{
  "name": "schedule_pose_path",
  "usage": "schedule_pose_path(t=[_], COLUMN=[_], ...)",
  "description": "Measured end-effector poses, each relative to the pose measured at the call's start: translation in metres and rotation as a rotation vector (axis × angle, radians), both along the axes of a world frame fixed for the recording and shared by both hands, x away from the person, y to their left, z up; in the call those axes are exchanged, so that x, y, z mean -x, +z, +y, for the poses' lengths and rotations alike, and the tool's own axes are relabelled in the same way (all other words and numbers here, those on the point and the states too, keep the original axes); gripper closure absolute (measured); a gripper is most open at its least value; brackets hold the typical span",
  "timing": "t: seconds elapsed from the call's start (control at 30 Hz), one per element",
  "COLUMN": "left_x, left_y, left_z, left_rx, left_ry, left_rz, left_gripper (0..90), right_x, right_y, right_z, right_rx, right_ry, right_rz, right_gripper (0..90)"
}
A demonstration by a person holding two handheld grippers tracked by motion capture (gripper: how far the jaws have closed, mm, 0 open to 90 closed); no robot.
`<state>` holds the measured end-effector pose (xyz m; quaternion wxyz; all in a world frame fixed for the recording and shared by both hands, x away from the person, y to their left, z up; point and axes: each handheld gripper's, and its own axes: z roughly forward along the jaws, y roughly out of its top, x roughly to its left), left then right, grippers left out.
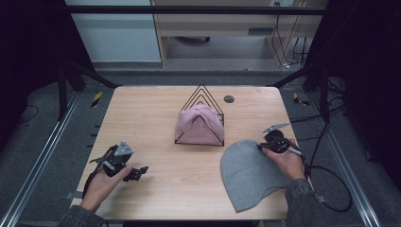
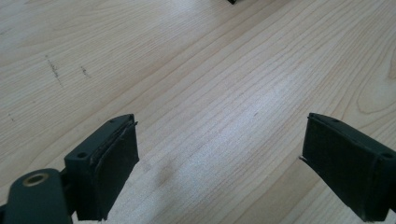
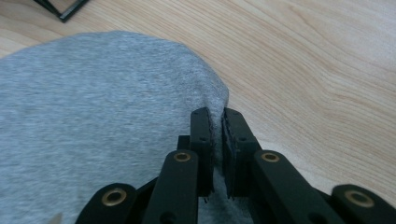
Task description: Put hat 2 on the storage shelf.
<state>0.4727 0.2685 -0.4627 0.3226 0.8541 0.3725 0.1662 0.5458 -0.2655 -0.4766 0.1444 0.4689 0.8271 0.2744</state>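
The right gripper has its two black jaws pressed almost together on the edge of the grey beanie, and a thin fold of the grey cloth is pinched between the pads, so it is grasping the hat at its rim. In the high view this right gripper sits at the far right edge of the grey beanie, with the person's right hand lying partly on the cloth. The beanie is a soft knitted hat of plain light grey colour with a fine even texture; it lies flat on the wooden table and its rounded outline is smooth. It rests just to the right of and nearer to the person than the black wire rack, and it is close to the rack but I cannot tell if they touch. Inside the rack there is a pink hat, draped over the wires. The left gripper is well to the left of the rack, held in the left hand low over the table. Its jaws stand wide apart, released, with bare wood between them.
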Motion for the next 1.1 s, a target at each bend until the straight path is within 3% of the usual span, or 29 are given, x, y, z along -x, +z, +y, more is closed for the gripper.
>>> schedule_pose_path(t=[0.27,0.3,0.83,0.9,1.1], left_x=[0.0,0.0,-0.001,-0.001,-0.001], left_y=[-0.001,-0.001,-0.004,-0.004,-0.003], left_z=[-0.002,-0.002,-0.006,-0.006,-0.006], left_rx=[-0.006,-0.003,-0.001,0.034,0.068], left_ry=[-0.009,-0.016,-0.036,-0.045,-0.051], left_rz=[0.011,0.013,0.034,0.046,0.05], left_gripper=[9.9,9.9,9.6,9.6,9.7], right_x=[0.019,0.026,0.064,0.066,0.073], right_y=[0.02,0.026,0.066,0.07,0.095], right_z=[0.002,0.003,0.039,0.043,0.056], right_rx=[-0.068,-0.119,-0.157,-0.173,-0.192], right_ry=[0.022,0.026,0.169,0.18,0.228], right_rz=[-0.058,-0.082,-0.228,-0.238,-0.278], right_gripper=[85.1,85.2,85.6,85.7,86.1])
